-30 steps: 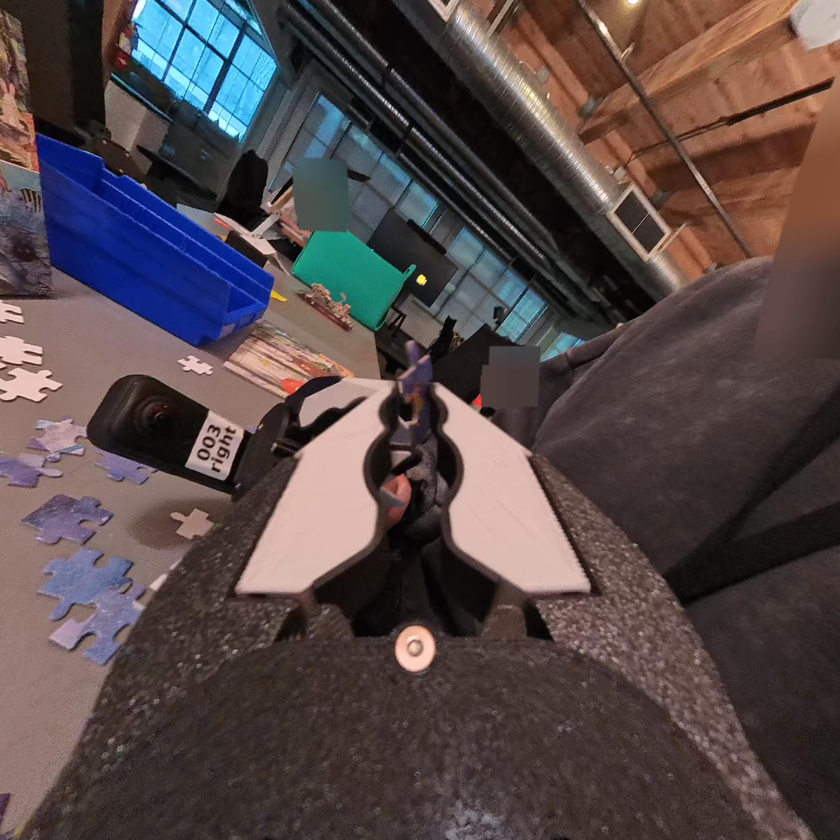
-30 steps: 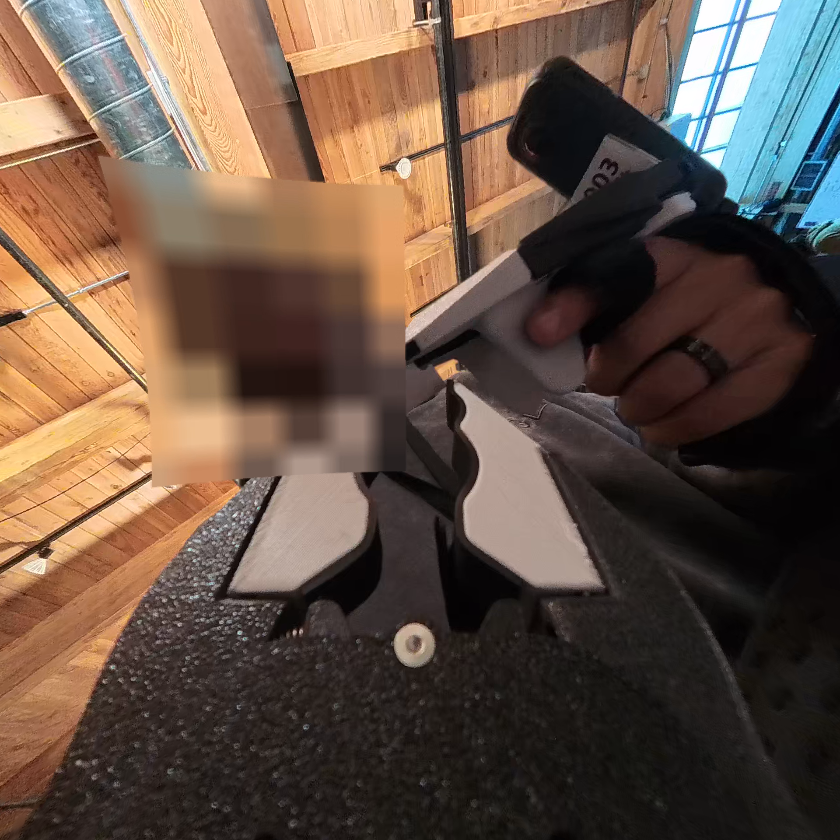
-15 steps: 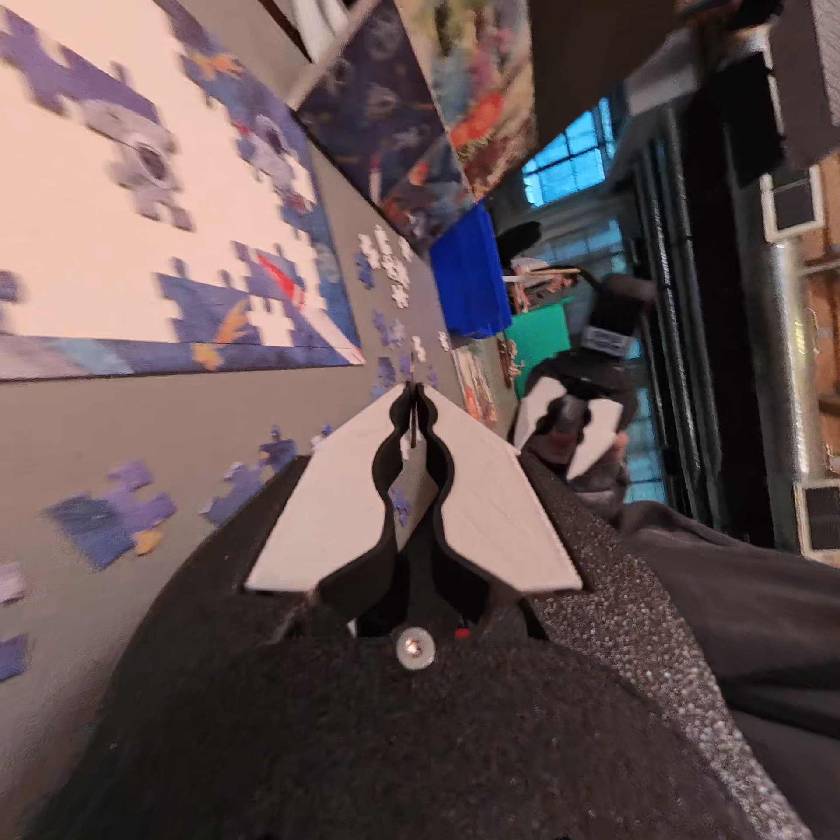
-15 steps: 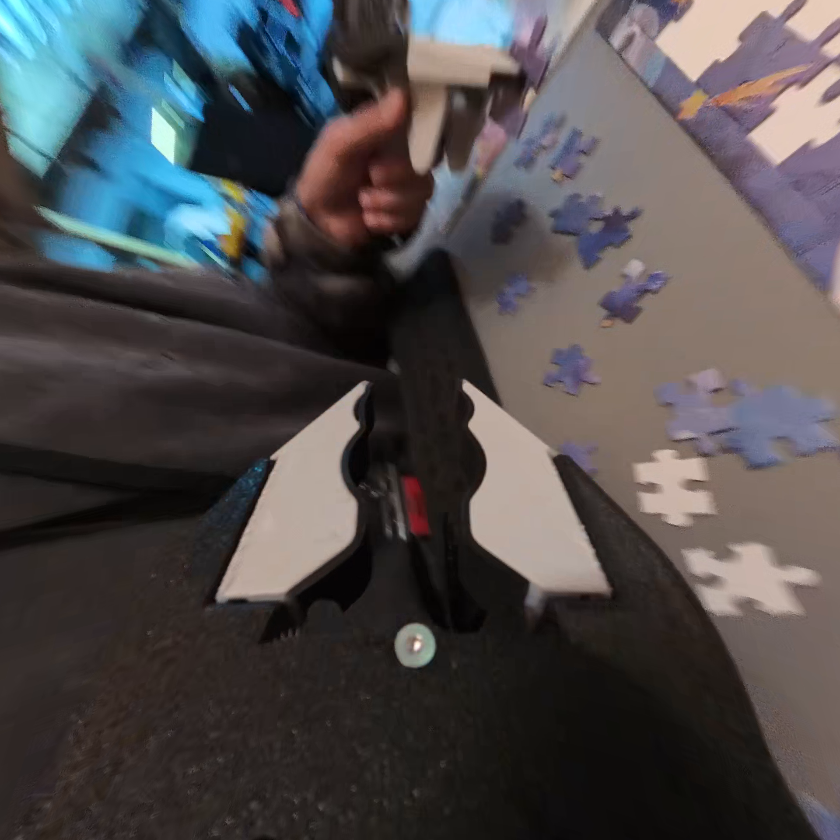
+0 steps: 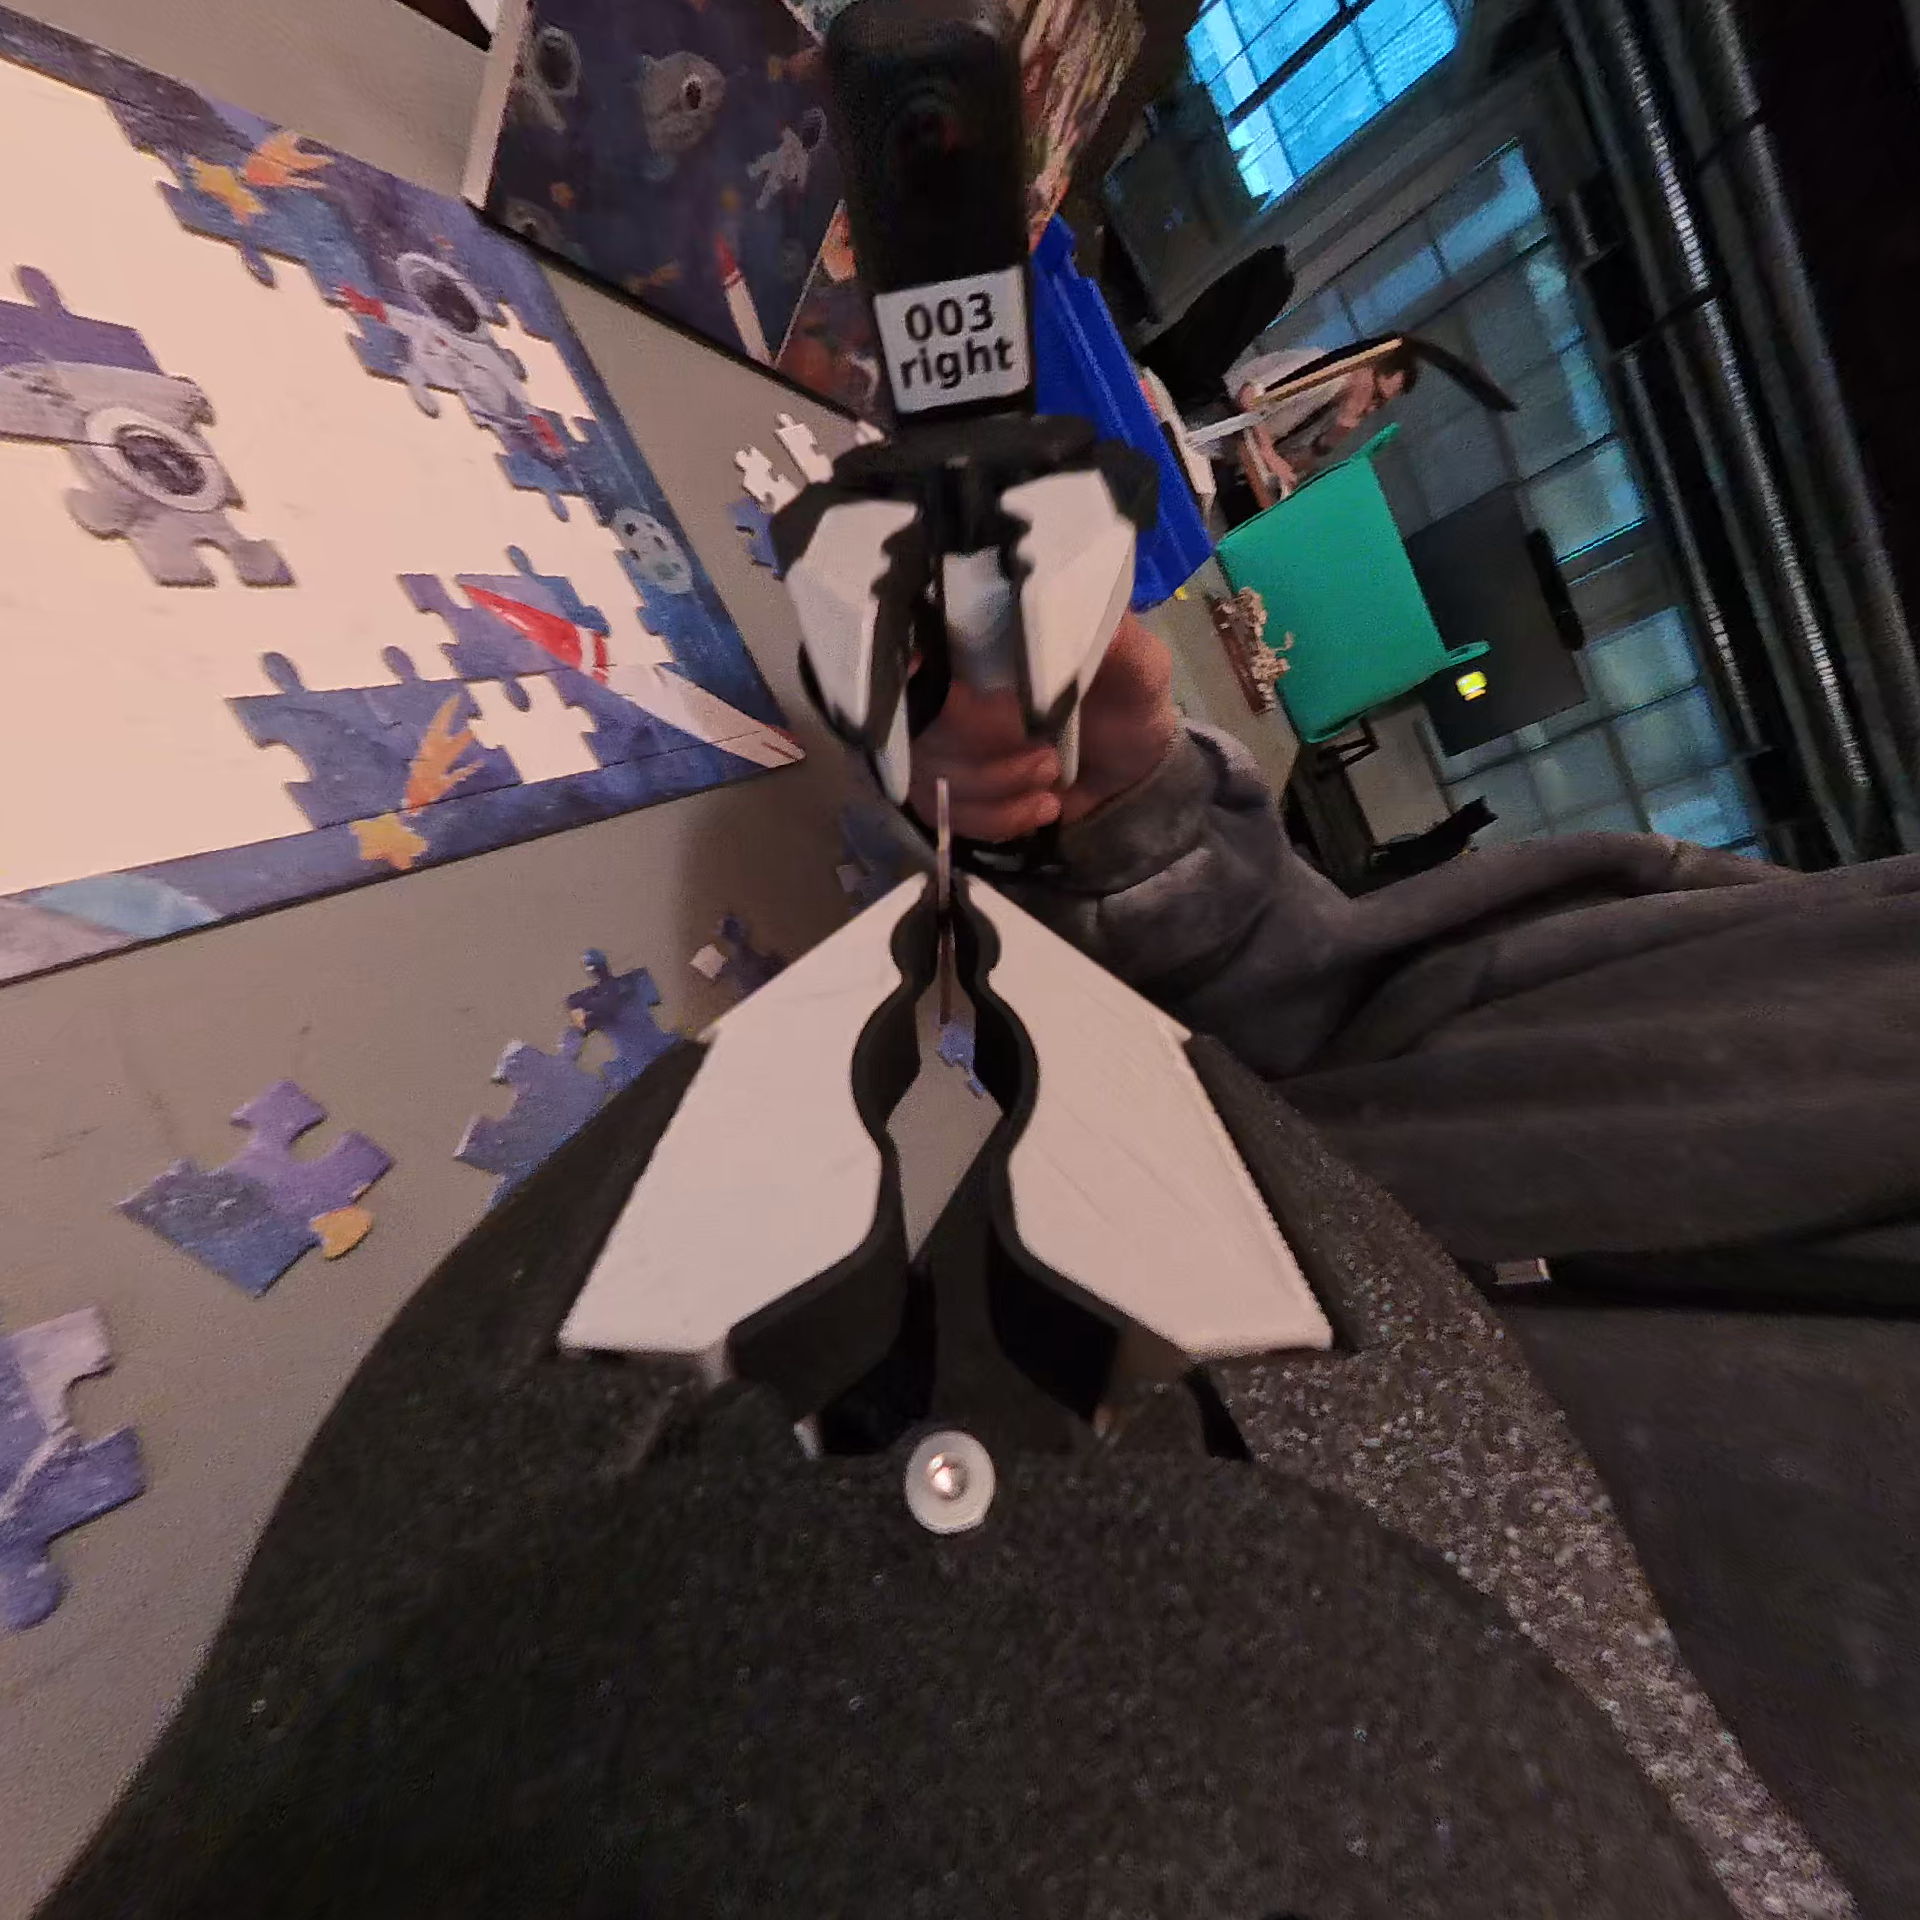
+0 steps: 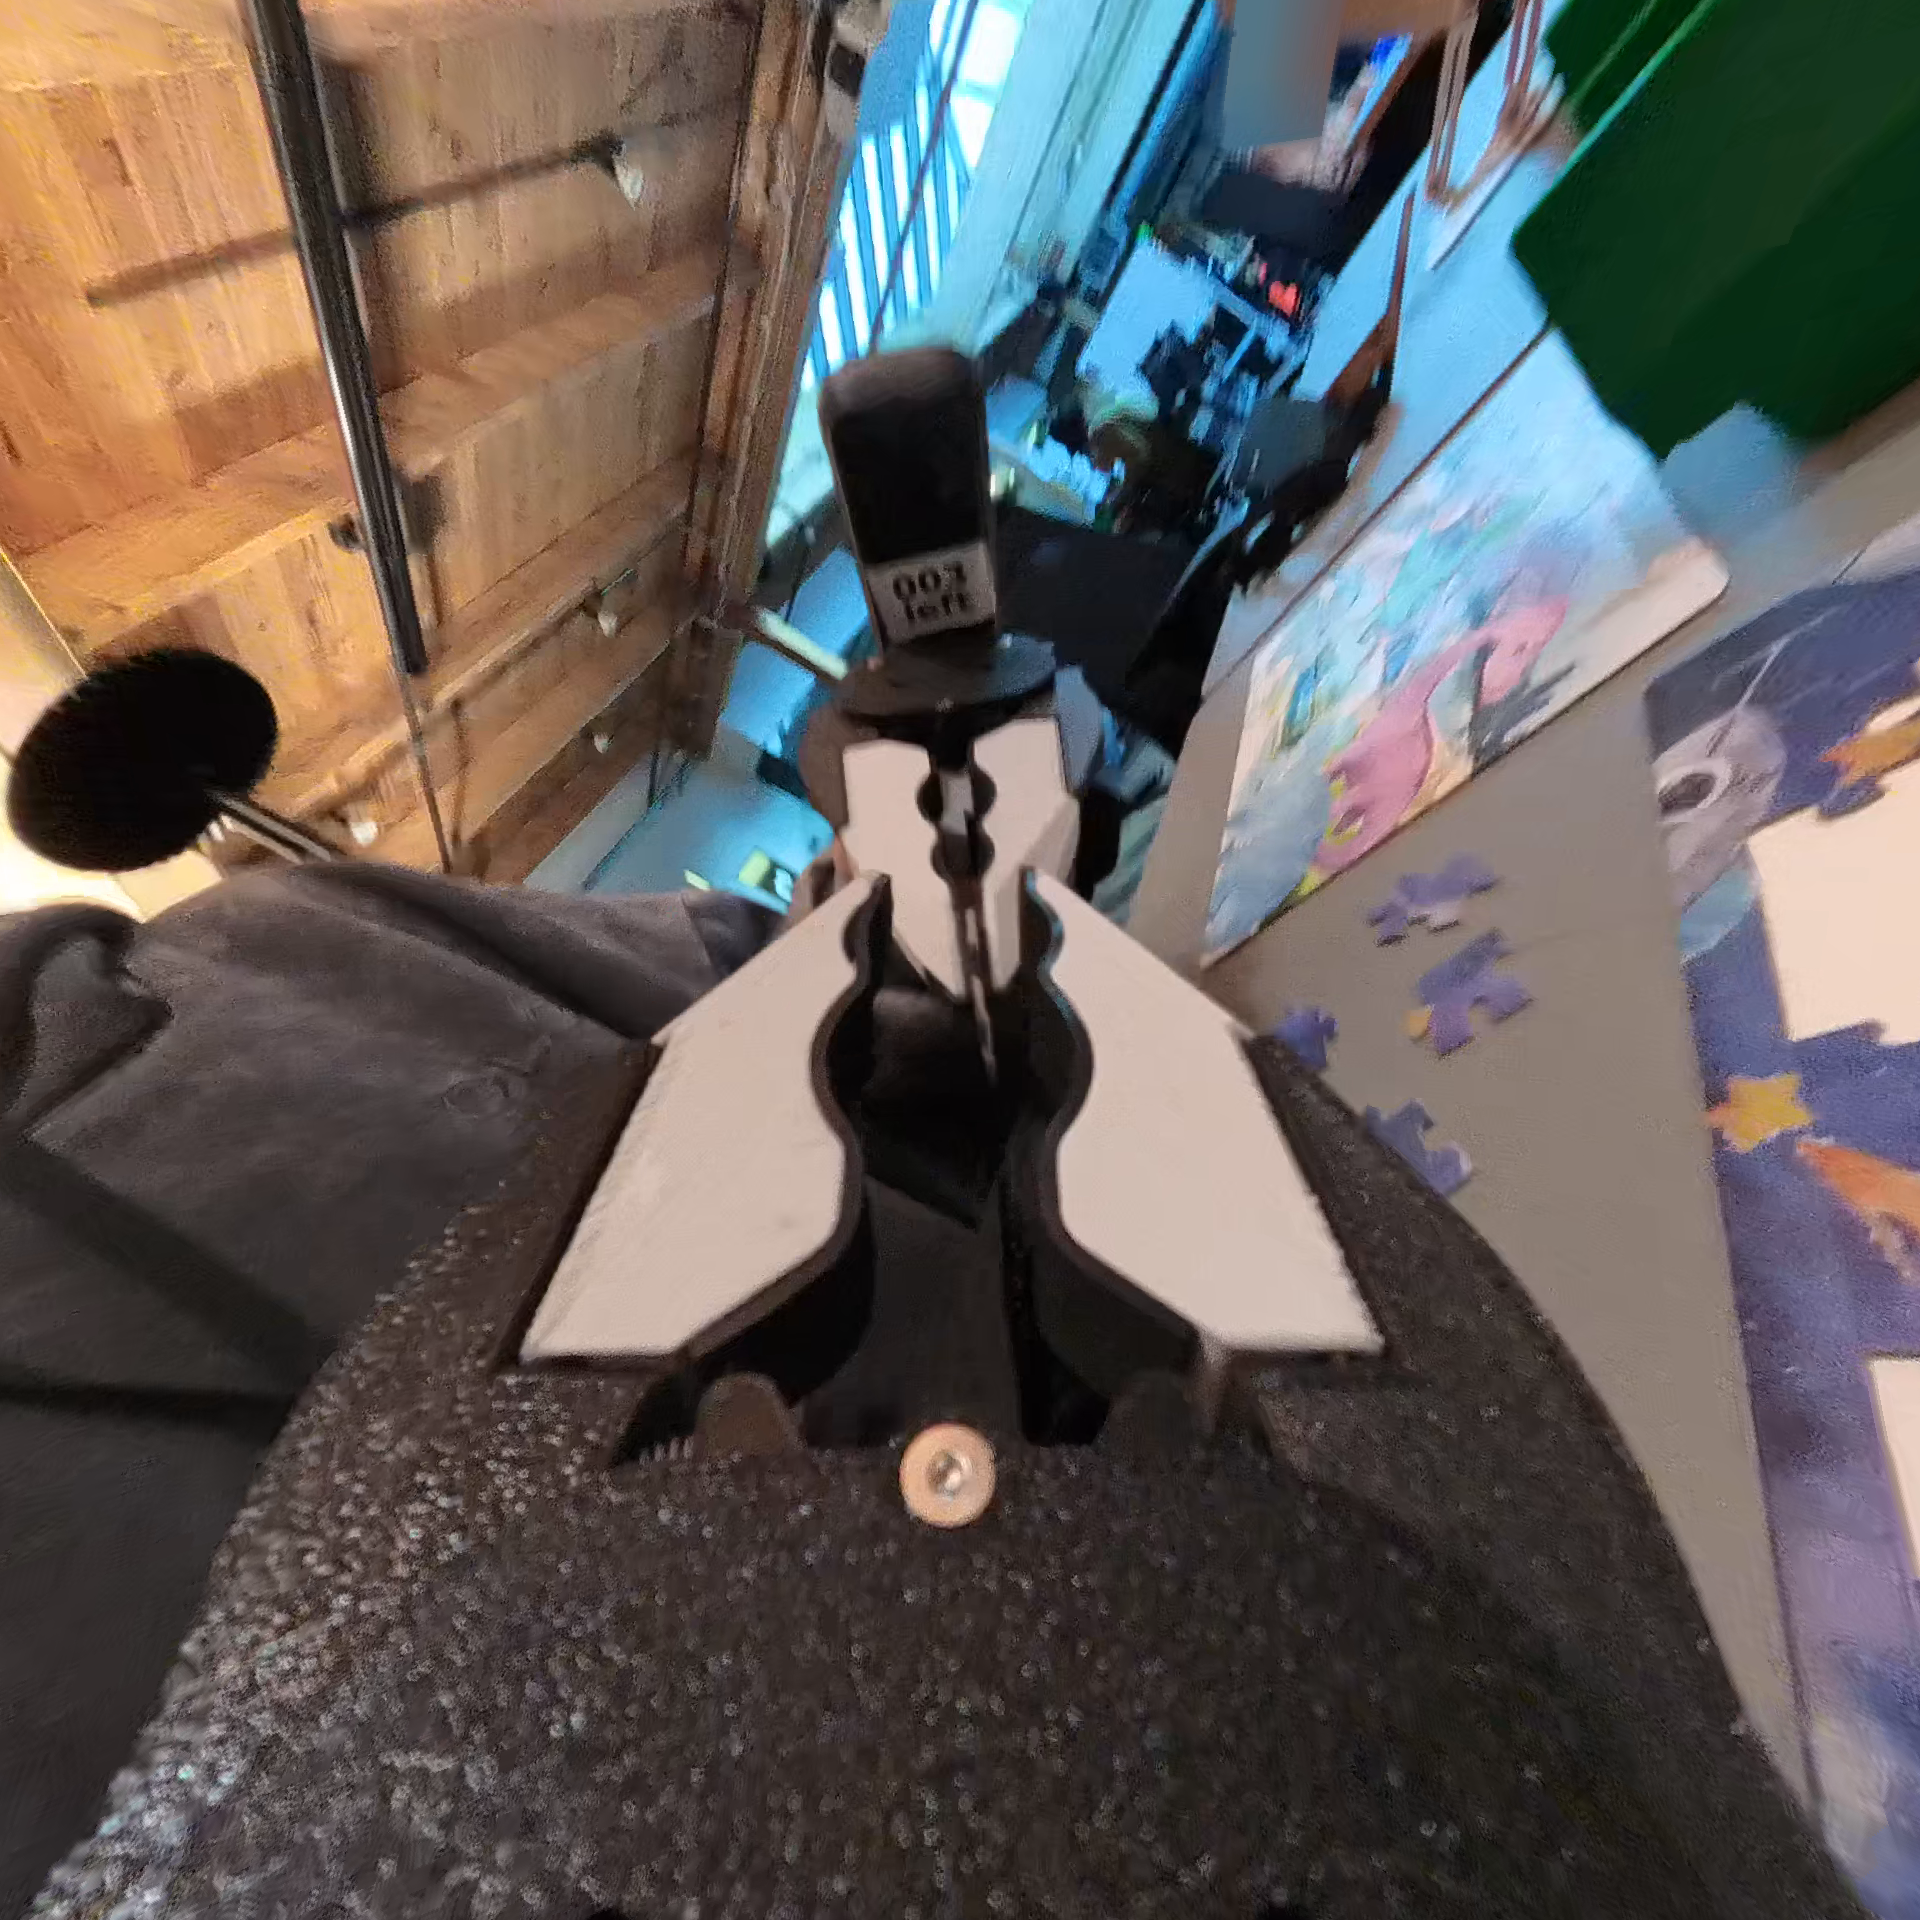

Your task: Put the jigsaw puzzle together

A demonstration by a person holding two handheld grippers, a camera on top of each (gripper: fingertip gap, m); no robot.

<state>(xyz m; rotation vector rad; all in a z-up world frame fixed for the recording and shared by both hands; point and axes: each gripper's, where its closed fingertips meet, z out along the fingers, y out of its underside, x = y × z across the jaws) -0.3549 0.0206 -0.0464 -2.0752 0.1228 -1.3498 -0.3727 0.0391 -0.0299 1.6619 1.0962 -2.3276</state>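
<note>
Both pictures are quite dim indoors, and the main light is cool blue daylight from the windows point(image 5: 1621, 343) far behind. In the left wrist view the white puzzle board point(image 5: 208, 582) is the brightest area and looks a little overexposed, with a warm tone. Near that board the loose pieces point(image 5: 260, 1195) are slightly soft. Straight lines bend strongly toward the edges, as a wide-angle lens makes. The right wrist view is more blurred by motion: the wooden ceiling point(image 6: 208, 260) and the green bin point(image 6: 1745, 208) are smeared. The black foam at the bottom shows small shiny grains.
</note>
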